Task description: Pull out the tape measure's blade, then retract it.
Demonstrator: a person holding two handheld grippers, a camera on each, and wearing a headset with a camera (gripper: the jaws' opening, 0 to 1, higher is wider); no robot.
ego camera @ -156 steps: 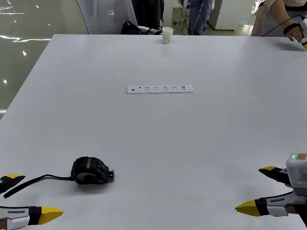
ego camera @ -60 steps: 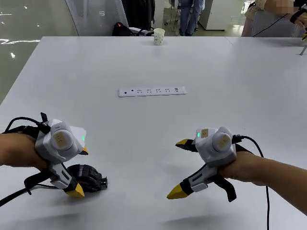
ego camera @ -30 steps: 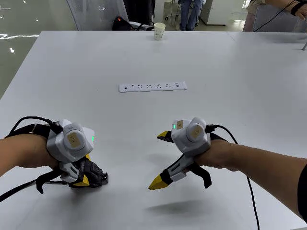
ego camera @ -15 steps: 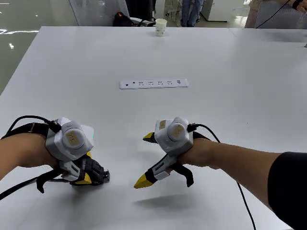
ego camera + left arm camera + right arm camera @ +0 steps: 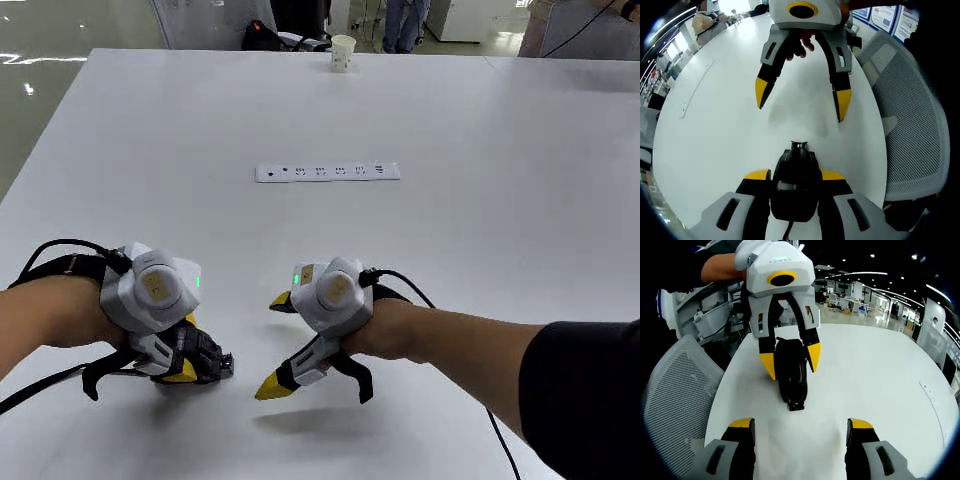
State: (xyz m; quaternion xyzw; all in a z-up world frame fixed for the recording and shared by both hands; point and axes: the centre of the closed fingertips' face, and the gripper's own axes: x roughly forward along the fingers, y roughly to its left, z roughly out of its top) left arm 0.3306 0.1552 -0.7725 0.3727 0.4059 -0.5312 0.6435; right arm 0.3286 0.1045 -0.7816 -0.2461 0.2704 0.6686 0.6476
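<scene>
Left gripper [image 5: 795,175] pinches tape measure [image 5: 792,370] at near left; right gripper [image 5: 277,345] spread. Case likely rigid, slick; take blade hook [image 5: 796,405] facing right.

Opposed gripper views, tape measure [image 5: 792,372] between

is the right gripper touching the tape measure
Apart. The right gripper view shows table between the right gripper's open fingers and the tape measure, held by the left gripper.
</scene>
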